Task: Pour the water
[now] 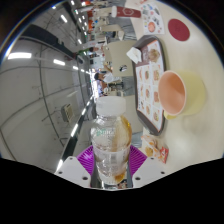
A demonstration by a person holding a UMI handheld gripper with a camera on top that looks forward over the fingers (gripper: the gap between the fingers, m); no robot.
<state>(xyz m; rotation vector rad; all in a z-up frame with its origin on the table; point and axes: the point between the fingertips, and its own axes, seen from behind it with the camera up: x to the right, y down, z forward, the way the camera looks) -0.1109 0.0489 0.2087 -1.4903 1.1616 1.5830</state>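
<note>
Tabletop (60,110) was tilted; clear bottle (109,140) was clamped between gripper (110,160) pads, cup (174,94) beyond; label unreadable.

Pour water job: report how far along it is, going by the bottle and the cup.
Done: the hand-held gripper has the clear bottle, both fingers pressed on its sides, and the view is tilted, so it seems lifted. In hand: carrying it towards the orange cup, which sits beyond the fingers on the tray. Left: the pour itself. The bottle's white cap looks still on, and no water is flowing.

A tray (152,45) with printed paper (150,85) lies on the table (120,62).
</note>
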